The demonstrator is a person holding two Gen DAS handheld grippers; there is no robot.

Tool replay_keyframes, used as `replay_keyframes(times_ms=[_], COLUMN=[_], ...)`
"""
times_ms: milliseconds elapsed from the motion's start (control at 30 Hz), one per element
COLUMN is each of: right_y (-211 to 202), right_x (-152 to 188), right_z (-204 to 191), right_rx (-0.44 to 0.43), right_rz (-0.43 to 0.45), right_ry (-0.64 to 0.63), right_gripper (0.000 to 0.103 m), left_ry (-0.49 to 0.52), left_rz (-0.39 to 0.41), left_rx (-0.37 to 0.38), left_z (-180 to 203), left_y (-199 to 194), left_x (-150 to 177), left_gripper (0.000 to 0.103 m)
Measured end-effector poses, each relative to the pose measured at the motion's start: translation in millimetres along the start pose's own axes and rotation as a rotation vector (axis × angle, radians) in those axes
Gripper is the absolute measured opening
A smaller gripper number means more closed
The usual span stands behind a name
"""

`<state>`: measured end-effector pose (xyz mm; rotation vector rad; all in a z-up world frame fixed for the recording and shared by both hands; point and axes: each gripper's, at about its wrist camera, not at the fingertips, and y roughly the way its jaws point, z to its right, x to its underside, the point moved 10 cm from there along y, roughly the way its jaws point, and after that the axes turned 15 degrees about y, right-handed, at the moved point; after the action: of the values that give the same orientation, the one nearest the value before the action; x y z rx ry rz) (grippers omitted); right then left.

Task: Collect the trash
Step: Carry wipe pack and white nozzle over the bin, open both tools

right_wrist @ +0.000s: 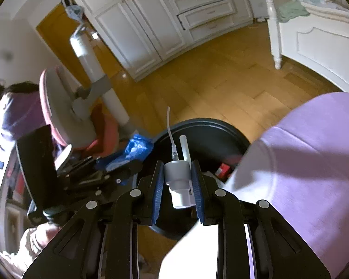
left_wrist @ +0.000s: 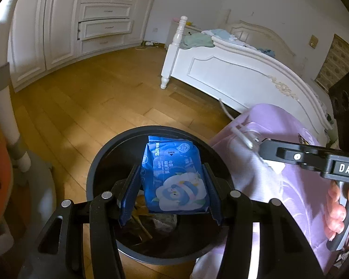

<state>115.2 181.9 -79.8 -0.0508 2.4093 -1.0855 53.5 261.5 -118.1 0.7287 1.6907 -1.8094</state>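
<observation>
Both grippers are loaded and poised over the round black plastic trash bin point(left_wrist: 100, 162) on the wooden floor point(left_wrist: 86, 97). Left gripper point(left_wrist: 172, 186) is clamped across the flat blue baby-wipes packet point(left_wrist: 174, 176), its pads on both edges, the pack hanging right above the bin's mouth. Right gripper point(right_wrist: 178, 183), jaws narrow, pinches the small white plastic nebuliser cup with thin clear tubing point(right_wrist: 177, 174), also over the bin, near the rim by the lilac quilted bedding point(right_wrist: 314, 153). My read: it's drop time. Best let the wipes fall from dead centre, then bring the cup further in before opening, since that trailing tube could snag the rim or drape outside
</observation>
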Motion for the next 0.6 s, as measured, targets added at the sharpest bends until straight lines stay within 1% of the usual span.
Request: replay_keyframes(times_ms=[200,600], right_y=[22.5,43.3], right_x=[-1.9,-2.9], right_z=[-1.8,-2.2], right_rx=[0.013,0.030], right_rz=[-0.024,-0.047], right_ry=[0.000,-0.008], right_gripper=[0.025,0.025], left_ry=[-0.016,-0.034], left_rz=[-0.011,-0.031], left_rx=[0.007,0.019], left_z=[-7.3,-13.0], left_y=[6.5,20.7], left_x=[4.0,7.2], left_gripper=[0.052,0.052])
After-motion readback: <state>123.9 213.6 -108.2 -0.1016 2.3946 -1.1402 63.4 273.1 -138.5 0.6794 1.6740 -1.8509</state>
